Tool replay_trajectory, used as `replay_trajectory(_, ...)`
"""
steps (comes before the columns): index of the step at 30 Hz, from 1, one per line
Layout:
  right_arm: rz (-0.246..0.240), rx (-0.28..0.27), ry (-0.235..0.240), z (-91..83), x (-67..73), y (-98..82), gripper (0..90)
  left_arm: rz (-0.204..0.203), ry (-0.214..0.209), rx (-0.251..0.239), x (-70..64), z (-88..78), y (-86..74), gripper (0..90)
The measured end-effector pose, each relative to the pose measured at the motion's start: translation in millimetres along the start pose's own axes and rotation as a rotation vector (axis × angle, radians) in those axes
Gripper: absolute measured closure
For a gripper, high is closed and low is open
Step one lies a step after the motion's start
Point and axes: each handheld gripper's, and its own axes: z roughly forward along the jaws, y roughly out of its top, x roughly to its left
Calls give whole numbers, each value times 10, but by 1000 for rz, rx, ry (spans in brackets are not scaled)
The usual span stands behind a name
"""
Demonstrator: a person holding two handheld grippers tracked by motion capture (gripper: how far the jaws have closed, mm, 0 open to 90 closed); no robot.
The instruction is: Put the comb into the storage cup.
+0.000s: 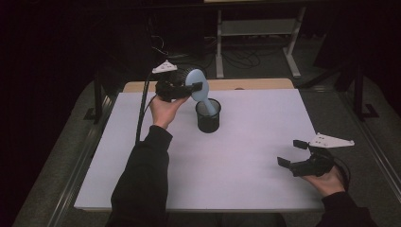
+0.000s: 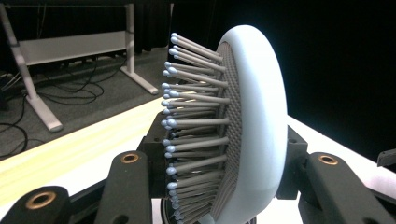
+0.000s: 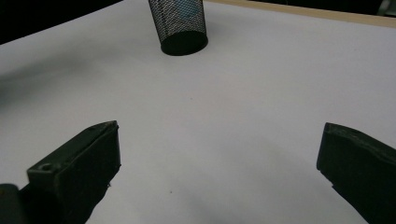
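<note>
A pale blue hairbrush (image 1: 195, 78) with grey bristles is held head up, its handle dipping into a black mesh cup (image 1: 208, 118) at the middle back of the white table (image 1: 236, 161). My left gripper (image 1: 197, 88) is shut on the brush head, just above and left of the cup. In the left gripper view the brush head (image 2: 252, 116) stands edge-on between the two jaws, bristles pointing left. My right gripper (image 1: 292, 154) rests open near the table's front right, nothing between its jaws. The right gripper view has the mesh cup (image 3: 180, 25) far ahead of the gripper (image 3: 219, 158).
A wooden strip (image 1: 255, 84) runs along the table's back edge. Behind it, on the dark floor, are a white metal rack (image 1: 257, 28) and loose cables (image 1: 236, 59). The white tabletop spreads wide between the cup and the right gripper.
</note>
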Motion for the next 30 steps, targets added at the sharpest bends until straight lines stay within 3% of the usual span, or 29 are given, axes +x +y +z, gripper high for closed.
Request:
replay_trajectory(10, -2, -1, -2, -4, 9, -12, 0, -26, -9, 11, 45, 37, -98, 524)
replay_trajectory(19, -5, -3, 0, -6, 23, -13, 0, -63, -20, -9, 79, 76, -157, 523)
replay_trajectory(30, 0, -4, 0, -11, 12, -21, 0, -107, 1, -5, 186, 77, -265, 522)
